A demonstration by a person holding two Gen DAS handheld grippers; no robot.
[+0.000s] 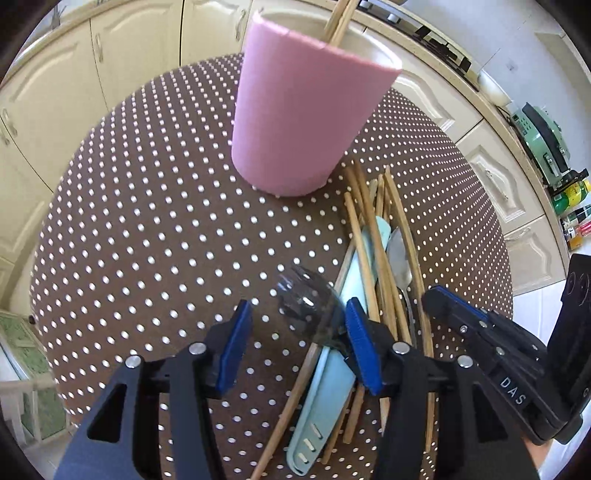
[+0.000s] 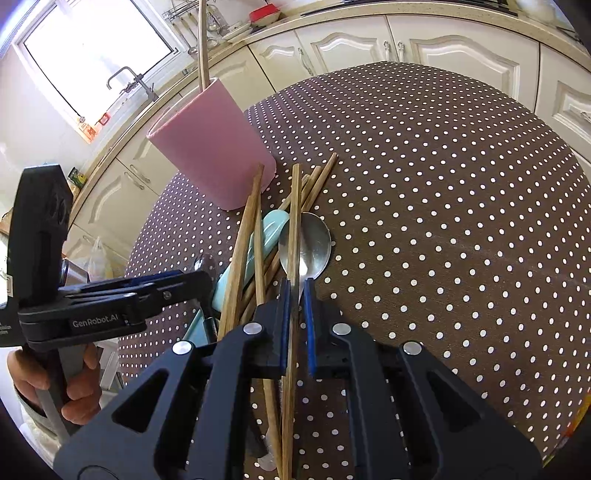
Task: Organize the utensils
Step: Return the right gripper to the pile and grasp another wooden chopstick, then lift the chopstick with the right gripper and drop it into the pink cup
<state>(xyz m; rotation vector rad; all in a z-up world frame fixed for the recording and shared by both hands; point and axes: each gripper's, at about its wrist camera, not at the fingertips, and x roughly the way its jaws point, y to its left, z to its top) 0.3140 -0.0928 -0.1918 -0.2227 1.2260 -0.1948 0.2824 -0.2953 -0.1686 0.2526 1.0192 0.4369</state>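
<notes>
A pink cup [image 1: 299,122] stands on the dotted table with chopsticks [image 1: 338,22] in it; it also shows in the right wrist view [image 2: 214,147]. A pile of wooden chopsticks [image 1: 384,258], a pale blue utensil [image 1: 325,387] and a metal spoon [image 2: 310,243] lies beside it. My left gripper [image 1: 295,328] is open over the pile's left edge, with a clear plastic spoon [image 1: 310,299] between its jaws, against the right pad. My right gripper [image 2: 297,306] is nearly shut around a wooden chopstick [image 2: 293,229] lying over the metal spoon.
The brown dotted tablecloth [image 2: 443,184] covers a round table. Cream kitchen cabinets [image 1: 55,92] surround it. Bottles and a green appliance [image 1: 543,140] stand on the counter at right. A sink tap [image 2: 129,79] sits under the window.
</notes>
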